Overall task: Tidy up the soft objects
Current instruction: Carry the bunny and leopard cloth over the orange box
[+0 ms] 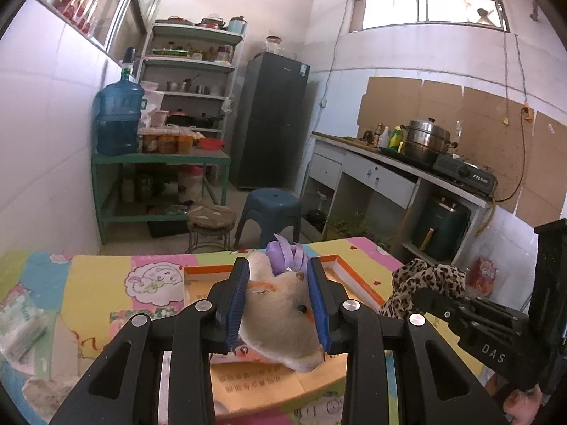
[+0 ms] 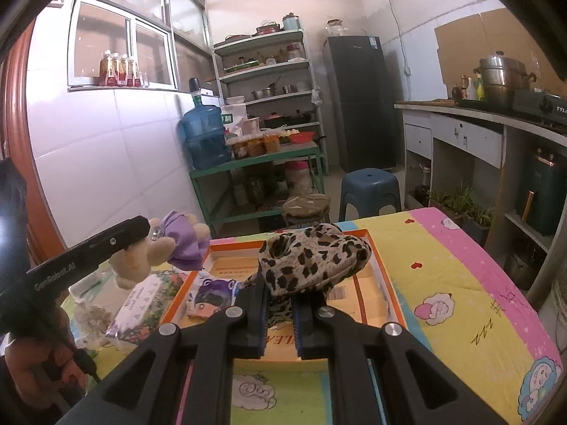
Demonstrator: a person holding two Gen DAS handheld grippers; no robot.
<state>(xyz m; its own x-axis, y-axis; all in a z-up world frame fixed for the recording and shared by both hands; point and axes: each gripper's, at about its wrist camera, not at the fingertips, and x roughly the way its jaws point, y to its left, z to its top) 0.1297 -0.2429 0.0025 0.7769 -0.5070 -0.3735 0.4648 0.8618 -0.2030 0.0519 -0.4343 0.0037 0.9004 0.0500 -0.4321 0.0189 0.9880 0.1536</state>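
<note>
A cream plush toy in a purple dress (image 1: 280, 304) hangs above the table, and my left gripper (image 1: 280, 297) is shut on it, its blue pads pressing both sides. The right wrist view shows that same plush toy (image 2: 166, 248) at the left, held up by the left gripper's black finger (image 2: 106, 244). My right gripper (image 2: 280, 301) is shut on a leopard-print fabric piece (image 2: 312, 258), which bulges above its fingers; the left wrist view has this fabric piece (image 1: 425, 283) at the right. Both hang over an orange-rimmed cardboard box (image 2: 382, 248), also the box (image 1: 340, 265) under the toy.
A colourful cartoon sheet (image 2: 460, 283) covers the table. Tissue packs (image 2: 145, 301) and a small printed packet (image 2: 209, 294) lie at the box's left side. Another tissue pack (image 1: 21, 322) lies at the table's left. A blue stool (image 1: 269, 209) and round stool (image 1: 212, 219) stand beyond.
</note>
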